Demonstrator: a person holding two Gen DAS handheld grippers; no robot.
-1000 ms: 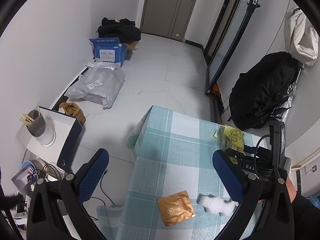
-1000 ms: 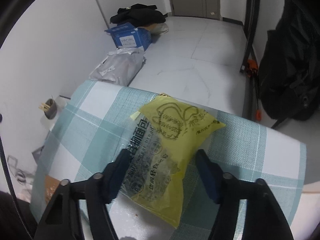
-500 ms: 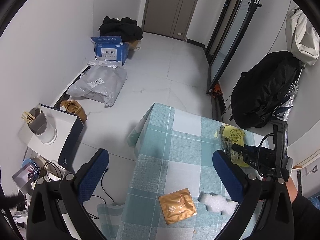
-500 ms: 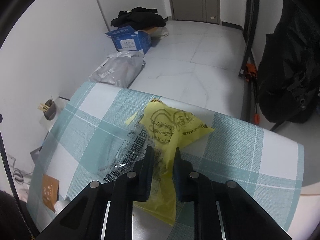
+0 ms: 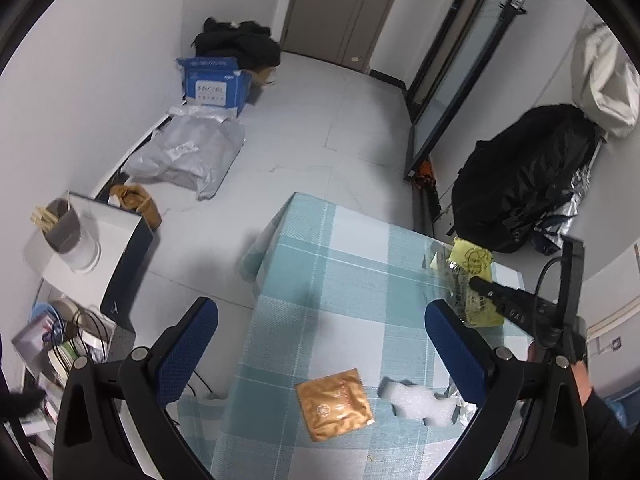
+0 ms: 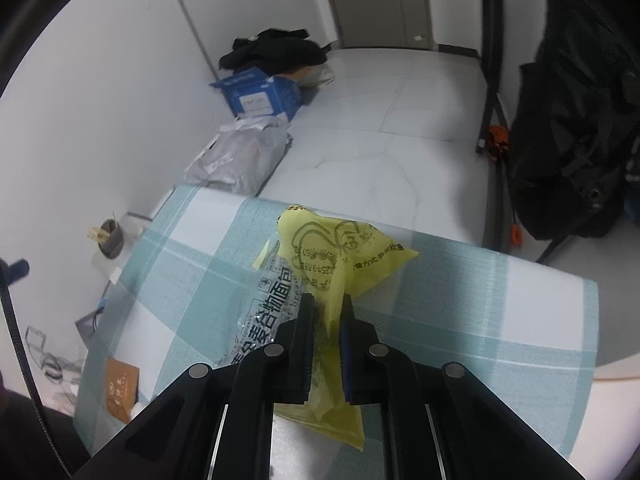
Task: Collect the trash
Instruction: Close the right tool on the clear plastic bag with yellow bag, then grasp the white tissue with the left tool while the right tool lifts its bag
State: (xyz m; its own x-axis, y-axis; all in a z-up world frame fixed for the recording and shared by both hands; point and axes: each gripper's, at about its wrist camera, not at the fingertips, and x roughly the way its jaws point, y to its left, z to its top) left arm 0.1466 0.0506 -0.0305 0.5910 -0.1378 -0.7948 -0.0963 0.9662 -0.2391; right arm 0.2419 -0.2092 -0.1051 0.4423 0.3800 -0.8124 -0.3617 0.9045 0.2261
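Note:
My right gripper (image 6: 328, 308) is shut on a yellow and clear plastic bread wrapper (image 6: 320, 248), which is lifted partly off the teal checked tablecloth (image 6: 460, 304). The left wrist view shows the same wrapper (image 5: 470, 264) and right gripper (image 5: 478, 282) at the table's far right. My left gripper (image 5: 320, 320) is open and empty above the table. Below it lie an orange-brown sachet (image 5: 334, 404) and a white foam piece (image 5: 420, 400). The sachet also shows in the right wrist view (image 6: 120, 388).
On the floor are a blue box (image 5: 216, 84), a grey mailer bag (image 5: 188, 156) and dark clothes (image 5: 240, 44). A white side table with a cup of chopsticks (image 5: 64, 228) stands left. A black backpack (image 5: 520, 176) sits right of the table.
My right gripper closed on the yellow wrapper and has lifted and pulled it up from the cloth. My left gripper rose slightly, staying open.

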